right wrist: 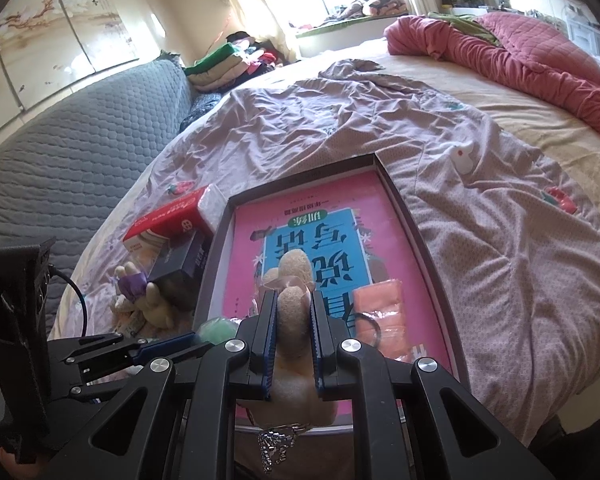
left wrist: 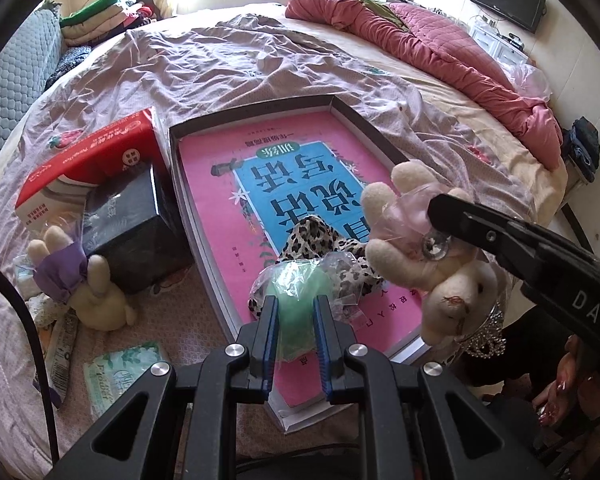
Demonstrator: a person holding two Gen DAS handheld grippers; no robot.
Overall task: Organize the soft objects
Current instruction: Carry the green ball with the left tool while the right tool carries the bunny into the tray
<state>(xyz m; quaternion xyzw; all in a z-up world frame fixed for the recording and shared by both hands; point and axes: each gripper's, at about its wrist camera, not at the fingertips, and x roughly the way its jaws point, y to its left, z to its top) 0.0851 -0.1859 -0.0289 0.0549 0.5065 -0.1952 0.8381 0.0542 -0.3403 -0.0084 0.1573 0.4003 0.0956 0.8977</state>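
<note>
The left hand-held gripper (left wrist: 294,320) squeezes a soft green thing in a clear bag (left wrist: 298,300); the right hand-held gripper (right wrist: 294,316) squeezes a cream plush bunny (right wrist: 294,320) above the shallow grey box (right wrist: 428,216).

Pink book (left wrist: 236,216), leopard-print cloth (left wrist: 312,236), cream plush rabbit (left wrist: 452,280), red tissue pack (left wrist: 96,156)

The left hand-held gripper (left wrist: 294,312) clamps a bagged green item (left wrist: 298,292) over the box lid (left wrist: 380,136); at three o'clock, the right hand-held gripper (left wrist: 436,210) holds a cream plush bunny (left wrist: 416,252).

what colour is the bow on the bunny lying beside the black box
Purple bow, clearest in the left wrist view.
</note>
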